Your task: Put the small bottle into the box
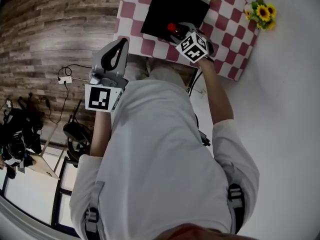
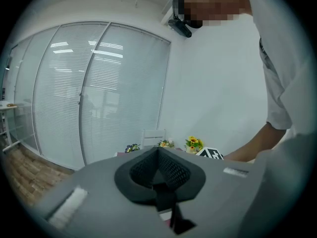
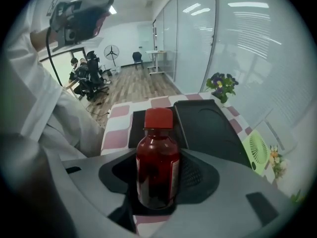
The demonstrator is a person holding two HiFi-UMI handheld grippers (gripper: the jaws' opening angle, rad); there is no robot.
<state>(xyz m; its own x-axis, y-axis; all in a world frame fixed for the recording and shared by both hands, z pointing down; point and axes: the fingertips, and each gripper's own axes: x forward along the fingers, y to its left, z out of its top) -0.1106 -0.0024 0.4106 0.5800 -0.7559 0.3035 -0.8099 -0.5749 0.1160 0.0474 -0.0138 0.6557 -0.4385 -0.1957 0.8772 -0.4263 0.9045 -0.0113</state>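
Holding the small bottle (image 3: pixel 157 165) is my right claw (image 1: pixel 179 33), and its two jaws press on the bottle's fat middle from both sides, so they stand fairly wide apart with the bottle between them. The bottle stands up straight in the grip, with its red cap (image 3: pixel 158 119) poking out above the jaws. It hangs over the table (image 1: pixel 232 49), on the side near me, just by the near edge of the black box (image 3: pixel 208 128), and it is not inside the box yet. My left claw (image 2: pixel 159 170) is up in the air by my chest, well away from the table, with its jaws closed together and nothing in them. I think the bottle is light, because it is so small. It looks hard and smooth, maybe glass, so it could slip, and it could crack if it fell. The best place to hold it is the wide round middle, where the dark pads (image 3: pixel 195 170) get the most to push on. The cap is a poor place to hold, since it is thin and might turn. I would squeeze gently and keep the bottle straight up as it goes into the box.
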